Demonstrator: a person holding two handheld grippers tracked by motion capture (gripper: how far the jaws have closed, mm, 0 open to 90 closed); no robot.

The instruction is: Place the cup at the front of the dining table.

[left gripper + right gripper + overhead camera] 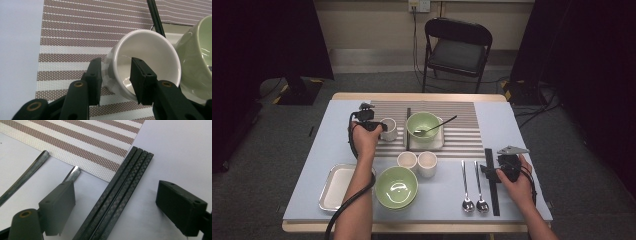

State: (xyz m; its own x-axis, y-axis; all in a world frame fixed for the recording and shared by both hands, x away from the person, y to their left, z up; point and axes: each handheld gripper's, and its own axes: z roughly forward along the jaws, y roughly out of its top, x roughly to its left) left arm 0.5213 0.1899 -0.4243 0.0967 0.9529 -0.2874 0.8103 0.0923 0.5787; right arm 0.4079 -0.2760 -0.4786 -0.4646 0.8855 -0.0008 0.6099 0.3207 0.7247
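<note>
My left claw point(113, 80) straddles the near wall of the white cup point(147, 62), one jaw outside and one inside. The cup sits tilted on the striped mat point(75, 32), just left of the green bowl point(200, 55). I cannot tell whether the pads actually bite on the wall. If they don't, any lift will let the glossy cup slip, roll and knock the bowl. My right claw point(122, 207) stands open over the black chopsticks point(117, 192), well right of that bowl, beside two spoons point(71, 173). If it closes off-centre, it could scatter the sticks across the worktop point(175, 150).
</note>
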